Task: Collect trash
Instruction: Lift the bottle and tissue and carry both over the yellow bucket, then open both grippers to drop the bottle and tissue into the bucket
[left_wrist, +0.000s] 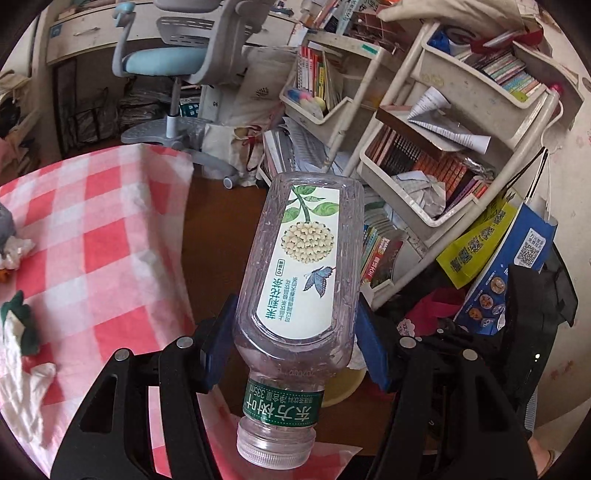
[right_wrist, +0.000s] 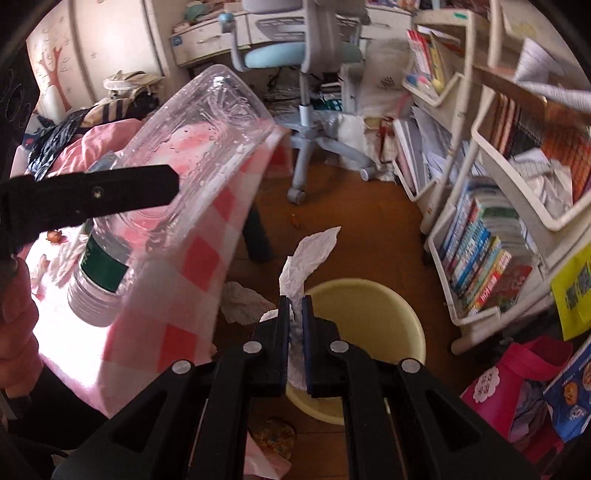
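Note:
My left gripper (left_wrist: 295, 325) is shut on an empty clear plastic bottle (left_wrist: 299, 266) with a flower label, cap end toward the camera, held beyond the table's edge. The bottle also shows in the right wrist view (right_wrist: 192, 147), with the left gripper's finger (right_wrist: 110, 192) across it. My right gripper (right_wrist: 295, 306) is shut on a crumpled white tissue (right_wrist: 314, 251) and holds it over the near rim of a pale yellow bin (right_wrist: 388, 314) on the floor. The bin's rim peeks out below the bottle in the left wrist view (left_wrist: 343, 387).
A table with a red-and-white checked cloth (left_wrist: 92, 240) holds more tissues (left_wrist: 26, 387). Another crumpled tissue (right_wrist: 240, 302) lies on the floor by the bin. White book carts (right_wrist: 498, 221), a blue office chair (right_wrist: 306, 55), a pink bag (right_wrist: 509, 384).

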